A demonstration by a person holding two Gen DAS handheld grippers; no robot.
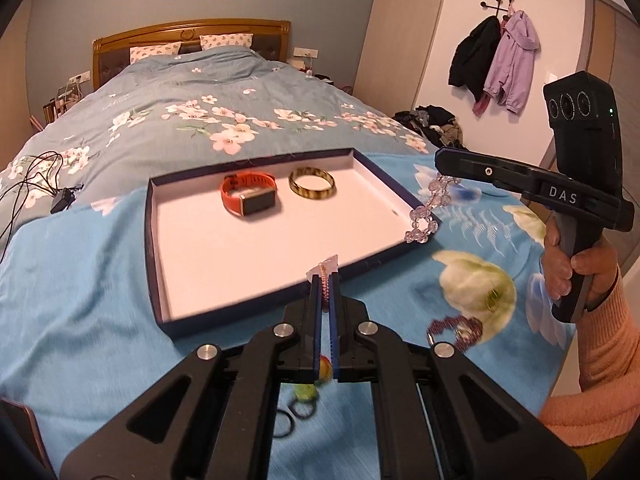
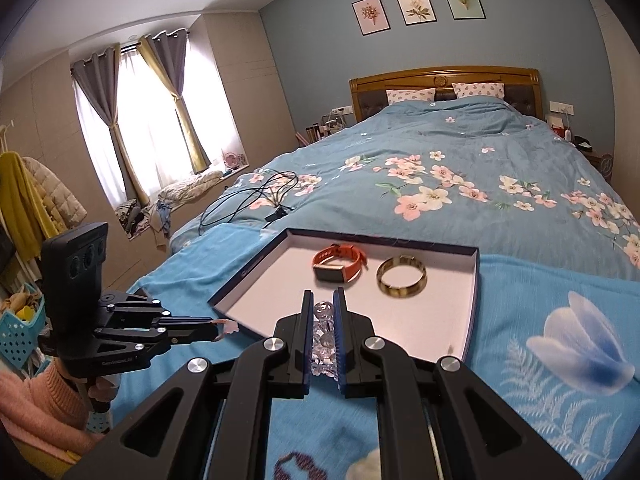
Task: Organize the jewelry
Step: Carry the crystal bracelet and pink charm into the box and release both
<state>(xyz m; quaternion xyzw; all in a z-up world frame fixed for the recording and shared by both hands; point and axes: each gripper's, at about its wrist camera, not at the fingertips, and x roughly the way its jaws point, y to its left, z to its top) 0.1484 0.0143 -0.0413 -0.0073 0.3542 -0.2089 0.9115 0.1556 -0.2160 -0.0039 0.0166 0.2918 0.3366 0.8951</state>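
Watch [image 1: 249,198] left of bangle [image 1: 312,183], in tray [image 1: 160,272]

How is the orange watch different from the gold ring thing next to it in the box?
The orange watch has a soft-looking orange strap and a dark rectangular face; the bangle is a plain hoop, gold with dark streaks. The watch lies left of the bangle in the left wrist view. Both lie in the white-lined tray, apart from each other, with no gripper touching them.

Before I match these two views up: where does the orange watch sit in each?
Left wrist view: the watch lies in the tray, far left of middle, left of the bangle.
Right wrist view: the watch lies at the tray's far end, above the right gripper, again left of the bangle.
Shared landmark: the bangle.
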